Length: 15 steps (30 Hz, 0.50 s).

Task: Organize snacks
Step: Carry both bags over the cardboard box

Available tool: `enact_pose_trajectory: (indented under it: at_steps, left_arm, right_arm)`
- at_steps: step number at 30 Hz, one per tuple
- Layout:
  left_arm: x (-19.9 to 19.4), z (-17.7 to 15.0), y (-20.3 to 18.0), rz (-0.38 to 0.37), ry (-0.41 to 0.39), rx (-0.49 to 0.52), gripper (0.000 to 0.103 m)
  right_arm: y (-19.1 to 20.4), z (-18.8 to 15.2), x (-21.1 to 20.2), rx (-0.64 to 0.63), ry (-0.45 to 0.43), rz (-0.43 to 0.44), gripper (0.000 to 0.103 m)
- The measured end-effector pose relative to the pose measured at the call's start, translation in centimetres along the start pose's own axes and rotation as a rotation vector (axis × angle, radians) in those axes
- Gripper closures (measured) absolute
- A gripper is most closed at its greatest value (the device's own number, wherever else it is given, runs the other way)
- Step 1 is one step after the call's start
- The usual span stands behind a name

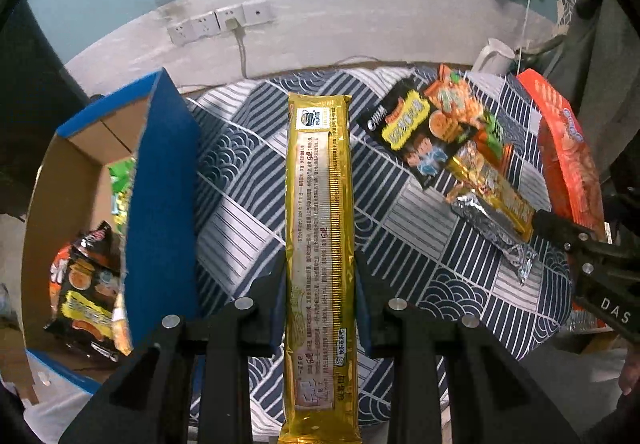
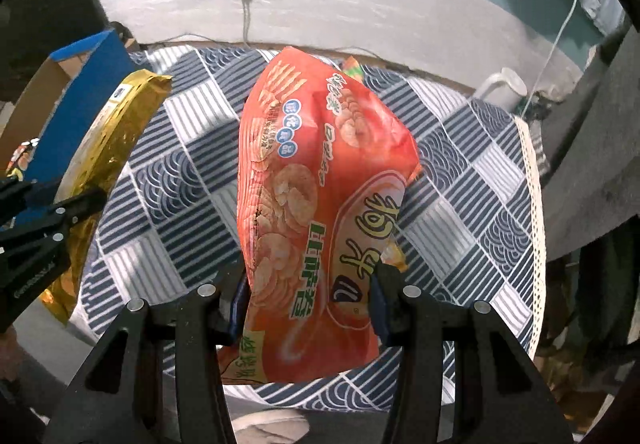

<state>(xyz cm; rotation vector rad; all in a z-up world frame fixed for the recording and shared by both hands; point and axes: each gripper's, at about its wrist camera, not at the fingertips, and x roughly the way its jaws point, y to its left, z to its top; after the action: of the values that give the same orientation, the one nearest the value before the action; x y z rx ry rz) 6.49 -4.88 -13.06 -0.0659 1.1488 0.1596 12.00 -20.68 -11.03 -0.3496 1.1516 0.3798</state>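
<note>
The table (image 1: 420, 220) is covered with a navy and white patchwork cloth of stripes and wave patterns, with a lace trim showing along its right edge in the right wrist view. Behind it stands a grey-white lower wall with a row of white wall sockets (image 1: 222, 23), one holding a plug and cord, and teal paint above. A white jug (image 1: 494, 56) stands at the far right corner of the table.

The left gripper (image 1: 320, 296) is clamped tight on a long gold foil biscuit packet (image 1: 320, 228), held lengthwise above the cloth. Just to its left sits a blue cardboard box with a brown inside (image 1: 164, 180), open, with a black and orange snack bag (image 1: 86, 292) and a green one inside.

The right gripper (image 2: 306, 308) is closed partway on a large orange-red crisp bag (image 2: 316, 204), pads pressing its sides, lifted above the table. A heap of small black, orange and gold snack packets (image 1: 448, 140) lies on the cloth at the right.
</note>
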Motion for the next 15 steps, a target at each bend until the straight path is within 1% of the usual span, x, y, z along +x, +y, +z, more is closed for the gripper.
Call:
enact_pose_trajectory:
  at_steps: [12, 15]
  left_arm:
    - [-2.8, 1.1, 3.7, -0.004, -0.064, -0.053, 0.074]
    - [-3.6, 1.4, 5.0, -0.026, -0.070, -0.085, 0.074]
  right_arm:
    - [4.4, 3.3, -2.6, -0.036, -0.063, 0.051, 0.056]
    - [5.6, 4.1, -2.9, -0.041, -0.077, 0.065, 0.056]
